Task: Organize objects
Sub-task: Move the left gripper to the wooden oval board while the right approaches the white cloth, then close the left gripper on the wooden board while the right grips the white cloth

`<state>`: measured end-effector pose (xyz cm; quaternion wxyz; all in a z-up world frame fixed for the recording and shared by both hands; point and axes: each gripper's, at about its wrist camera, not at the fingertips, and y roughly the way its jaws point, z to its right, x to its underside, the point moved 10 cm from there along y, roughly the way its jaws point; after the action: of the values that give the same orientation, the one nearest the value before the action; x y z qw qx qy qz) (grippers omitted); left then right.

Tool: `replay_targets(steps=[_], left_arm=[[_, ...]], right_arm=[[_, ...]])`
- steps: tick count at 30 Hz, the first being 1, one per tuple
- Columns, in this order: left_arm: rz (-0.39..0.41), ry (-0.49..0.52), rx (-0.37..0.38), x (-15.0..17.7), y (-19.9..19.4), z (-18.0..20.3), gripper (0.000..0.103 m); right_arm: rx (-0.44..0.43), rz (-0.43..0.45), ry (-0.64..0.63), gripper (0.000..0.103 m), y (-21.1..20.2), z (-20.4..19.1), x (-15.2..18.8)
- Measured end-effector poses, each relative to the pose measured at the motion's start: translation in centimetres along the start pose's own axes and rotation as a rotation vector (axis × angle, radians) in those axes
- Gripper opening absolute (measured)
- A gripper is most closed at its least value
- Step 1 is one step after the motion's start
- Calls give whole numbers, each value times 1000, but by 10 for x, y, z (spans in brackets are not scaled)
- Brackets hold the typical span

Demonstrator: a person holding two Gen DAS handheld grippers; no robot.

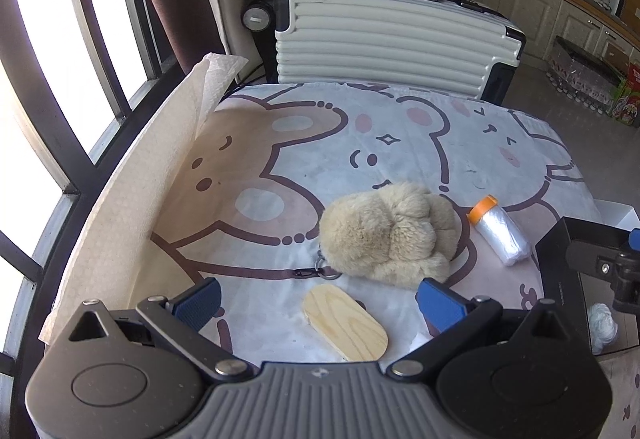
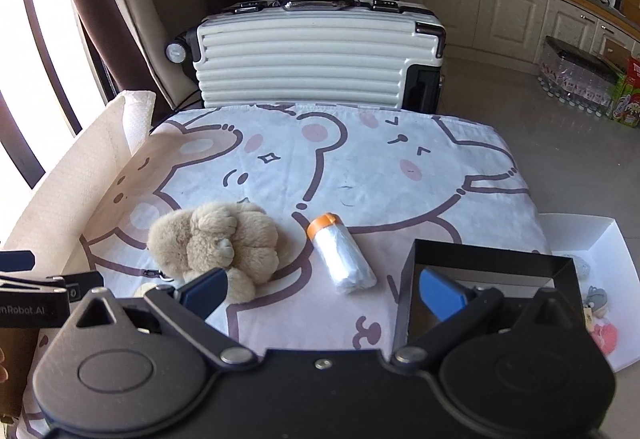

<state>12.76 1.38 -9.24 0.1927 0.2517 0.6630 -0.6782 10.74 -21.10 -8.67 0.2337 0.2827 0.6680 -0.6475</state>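
A beige plush toy (image 1: 390,233) with a metal clip lies on the cartoon-print cloth (image 1: 280,159); it also shows in the right wrist view (image 2: 216,241). A pale wooden oval (image 1: 345,323) lies just in front of it, between the fingers of my left gripper (image 1: 318,305), which is open and empty above it. A roll of clear plastic with an orange cap (image 1: 500,231) lies right of the plush, also in the right wrist view (image 2: 340,251). My right gripper (image 2: 322,293) is open and empty, near the roll. A black open box (image 2: 488,279) stands at the right.
A white suitcase (image 2: 316,55) stands behind the table. A paper sheet (image 1: 132,207) stands up along the left edge by the window. A white tray (image 2: 608,251) with small trinkets sits right of the black box. Cabinets and boxes line the far right.
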Motion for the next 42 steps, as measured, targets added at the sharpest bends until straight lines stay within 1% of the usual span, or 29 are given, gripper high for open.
replay_targets(steps=[3, 7, 8, 14, 17, 19, 21, 22, 23, 24, 26, 28, 30, 32, 36, 38, 40, 42], left_arm=[[-1, -6, 3, 0, 1, 0, 103], [-10, -26, 1, 2, 6, -2, 103], [-13, -33, -1, 2, 8, -3, 103], [-28, -77, -7, 3, 19, -10, 103], [-33, -98, -12, 3, 26, -13, 102], [-42, -121, -4, 3, 31, -15, 101], [-56, -145, 14, 4, 38, -15, 98], [-67, -156, 23, 5, 41, -14, 95], [-77, -167, 30, 6, 45, -13, 93], [-87, -175, 36, 8, 48, -13, 91], [-111, -186, 37, 10, 55, -13, 87], [-137, -201, 36, 14, 61, -13, 86], [-163, -221, 45, 18, 67, -13, 84], [-188, -234, 57, 23, 73, -12, 82], [-227, -245, 57, 31, 85, -10, 79], [-253, -251, 60, 37, 91, -9, 76], [-271, -260, 70, 41, 96, -7, 75], [-273, -277, 86, 42, 100, -5, 75]], right_arm=[[-13, 37, -9, 103, -5, -4, -2], [-25, 124, -56, 103, -13, -9, -6], [-34, 126, -68, 103, -13, -10, -6], [-47, 76, -122, 103, 2, -15, 4], [-86, 34, -109, 103, 12, -15, 12], [-112, -8, -107, 103, 20, -17, 18], [-130, -53, -119, 95, 28, -21, 25], [-143, -74, -129, 87, 31, -23, 29], [-156, -94, -135, 82, 34, -25, 32], [-175, -117, -138, 80, 37, -27, 35], [-221, -173, -139, 70, 42, -32, 43], [-271, -231, -134, 64, 47, -38, 51], [-298, -271, -140, 58, 52, -43, 58], [-307, -295, -158, 49, 57, -47, 63], [-325, -322, -189, 41, 65, -54, 71], [-327, -336, -189, 36, 70, -56, 73], [-328, -347, -193, 34, 75, -57, 74], [-344, -355, -193, 33, 78, -59, 75]])
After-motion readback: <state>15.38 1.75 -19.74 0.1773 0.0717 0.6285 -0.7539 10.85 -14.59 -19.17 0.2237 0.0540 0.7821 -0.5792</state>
